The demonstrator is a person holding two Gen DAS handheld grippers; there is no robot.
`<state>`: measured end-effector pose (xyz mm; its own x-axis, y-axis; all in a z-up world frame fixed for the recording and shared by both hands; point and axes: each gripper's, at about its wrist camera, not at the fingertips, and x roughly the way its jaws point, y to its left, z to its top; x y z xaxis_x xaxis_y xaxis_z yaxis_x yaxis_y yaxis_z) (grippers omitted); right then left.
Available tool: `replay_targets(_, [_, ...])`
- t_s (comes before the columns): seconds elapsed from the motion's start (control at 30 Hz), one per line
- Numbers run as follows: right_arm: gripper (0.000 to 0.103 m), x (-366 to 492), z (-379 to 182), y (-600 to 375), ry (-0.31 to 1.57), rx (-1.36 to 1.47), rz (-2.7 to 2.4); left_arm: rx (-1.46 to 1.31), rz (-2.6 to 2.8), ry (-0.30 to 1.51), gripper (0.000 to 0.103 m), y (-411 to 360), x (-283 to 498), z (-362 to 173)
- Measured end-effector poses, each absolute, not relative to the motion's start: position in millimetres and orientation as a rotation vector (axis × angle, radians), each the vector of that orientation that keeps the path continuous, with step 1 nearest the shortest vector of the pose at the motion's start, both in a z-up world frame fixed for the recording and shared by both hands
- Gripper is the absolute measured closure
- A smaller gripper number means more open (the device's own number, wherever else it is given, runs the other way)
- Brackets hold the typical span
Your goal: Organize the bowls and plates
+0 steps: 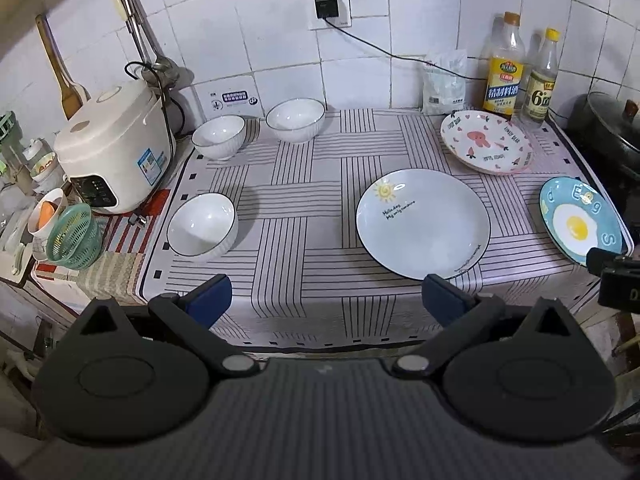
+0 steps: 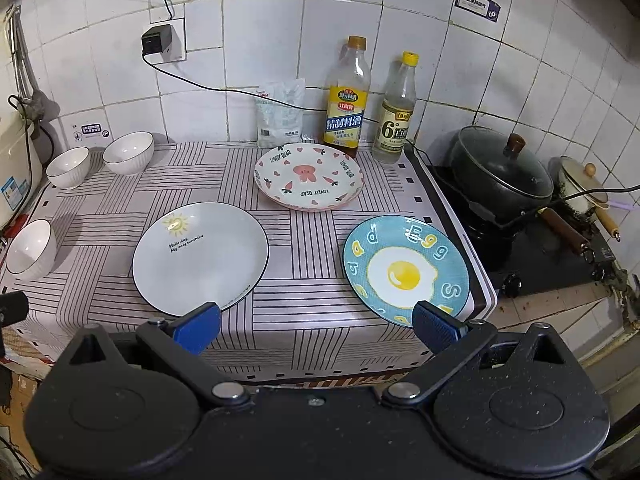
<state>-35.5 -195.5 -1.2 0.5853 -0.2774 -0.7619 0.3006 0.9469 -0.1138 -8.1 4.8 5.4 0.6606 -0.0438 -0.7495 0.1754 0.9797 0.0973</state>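
Three white bowls stand on the striped cloth: one at front left (image 1: pixel 202 225) (image 2: pixel 31 250), two at the back (image 1: pixel 219 136) (image 1: pixel 295 119) (image 2: pixel 68 167) (image 2: pixel 129 153). A white sun plate (image 1: pixel 423 222) (image 2: pixel 200 258) lies in the middle. A pink bear plate (image 1: pixel 487 142) (image 2: pixel 309 177) lies behind it, and a blue egg plate (image 1: pixel 580 220) (image 2: pixel 405 270) sits at the right edge. My left gripper (image 1: pixel 327 300) hangs open over the cloth's front edge, holding nothing. My right gripper (image 2: pixel 316 326) is open too, its right finger over the egg plate's near rim.
A white rice cooker (image 1: pixel 114 146) and a green basket (image 1: pixel 72 237) crowd the left counter. Two bottles (image 2: pixel 346 96) (image 2: pixel 396 110) and a bag (image 2: pixel 280 114) line the tiled wall. A black lidded pot (image 2: pixel 500 172) sits on the stove at right. A cable runs from the wall socket (image 1: pixel 329 6).
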Motion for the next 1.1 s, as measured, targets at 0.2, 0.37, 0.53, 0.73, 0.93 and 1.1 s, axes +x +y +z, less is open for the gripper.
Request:
replay_targets(0.2, [0.0, -37.6, 0.5, -193.2, 0.88, 0.029, -0.336, 0.17, -0.125, 0.854, 0.0, 4.7, -8.8, 5.6])
replay_targets(0.37, [0.0, -42.5, 0.3, -190.7, 0.837, 0.039, -0.287, 0.147, -0.147, 0.855, 0.0, 6.2, -5.5, -4.6])
replay_targets(0.53, [0.0, -48.5, -18.5, -190.9, 0.718, 0.08, -0.15, 0.133, -0.177, 0.8, 0.0, 7.4, 1.4, -27.6])
replay_targets(0.73, [0.0, -30.7, -58.8, -196.5, 0.598, 0.115, -0.077, 0.074, -0.211, 0.845, 0.0, 6.4, 34.0, -65.4])
replay_targets(0.93, [0.008, 7.0, -116.8, -203.6, 0.617, 0.089, 0.026, 0.053, -0.244, 0.902, 0.005, 4.2, 77.7, -121.5])
replay_targets(1.1, [0.015, 31.9, -159.7, -215.9, 0.647, 0.12, 0.054, 0.014, -0.254, 0.964, 0.013, 1.7, 106.0, -161.5])
